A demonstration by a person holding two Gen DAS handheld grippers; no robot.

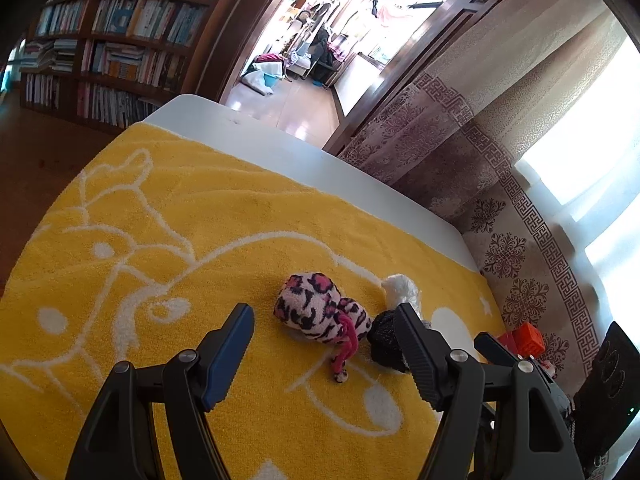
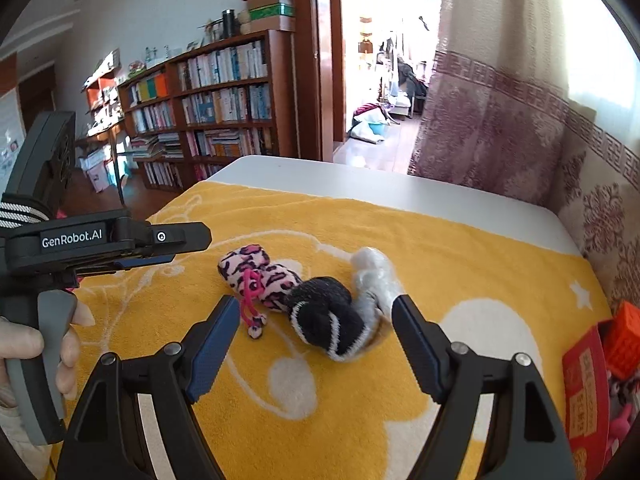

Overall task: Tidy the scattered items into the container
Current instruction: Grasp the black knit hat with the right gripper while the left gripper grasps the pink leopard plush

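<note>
Three socks lie in a touching row: pink sock (image 2: 260, 276), black sock (image 2: 324, 316), white sock (image 2: 372, 272), the row's long axis running mid-left to mid-right of the right wrist view. Both hand-held grippers, left (image 1: 324, 320) and right (image 2: 316, 312), spread, empty.

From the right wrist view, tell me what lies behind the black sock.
A white sock bundle lies behind the black sock, touching it. The black sock hides its near end.

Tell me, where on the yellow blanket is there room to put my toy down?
The wide yellow blanket left of the pink leopard sock is bare, and so is the stretch behind the socks up to the white table edge. The middle is crowded: pink, black sock and white sock bunch together.
</note>
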